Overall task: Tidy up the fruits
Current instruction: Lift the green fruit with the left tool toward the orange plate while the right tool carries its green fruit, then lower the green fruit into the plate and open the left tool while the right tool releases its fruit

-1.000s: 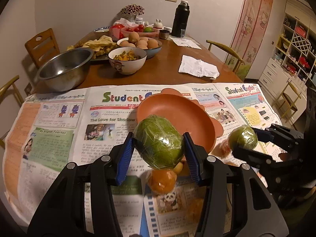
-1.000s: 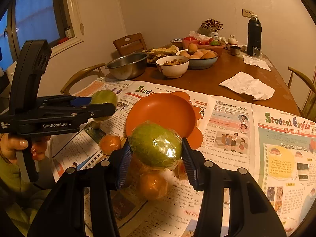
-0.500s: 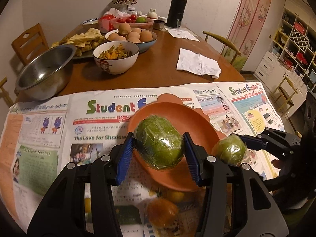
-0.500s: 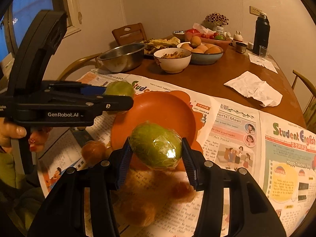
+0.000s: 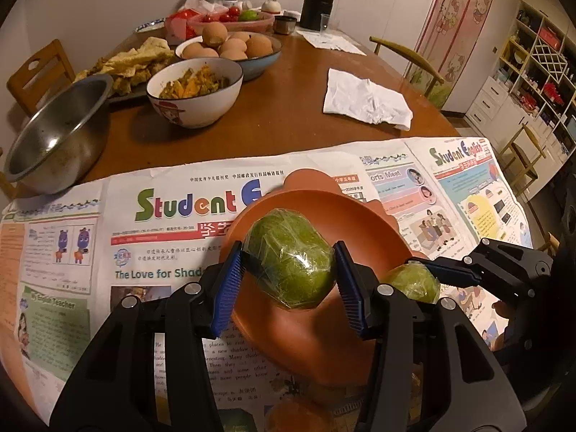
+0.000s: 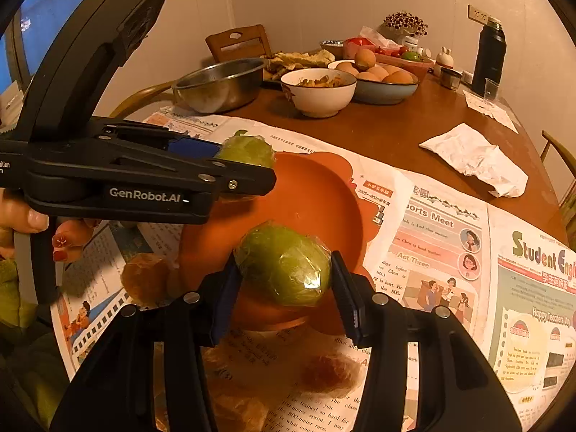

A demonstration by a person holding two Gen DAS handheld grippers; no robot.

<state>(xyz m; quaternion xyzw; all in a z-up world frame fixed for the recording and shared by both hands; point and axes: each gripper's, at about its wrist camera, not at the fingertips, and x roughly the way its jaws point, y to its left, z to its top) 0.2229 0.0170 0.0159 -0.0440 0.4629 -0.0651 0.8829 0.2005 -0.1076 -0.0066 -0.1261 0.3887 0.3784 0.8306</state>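
Both wrapped green fruits now over the orange plate, carried in from the near newspaper edge.

Left gripper point(image 5: 289, 270) pinches a film-wrapped green fruit point(image 5: 291, 262) above the orange plate point(image 5: 316, 342); right gripper point(image 6: 284, 277) pinches its own green fruit point(image 6: 284, 264) likewise. Both have advanced and dropped slightly. Release looks next; orange fruit point(image 6: 144, 279) remains on the newspaper point(image 6: 450, 252).

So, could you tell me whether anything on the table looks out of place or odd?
Mildly: a crumpled white napkin lies loose on the bare wood, and the orange plate sits on newspaper. Nothing looks spilled or damaged.
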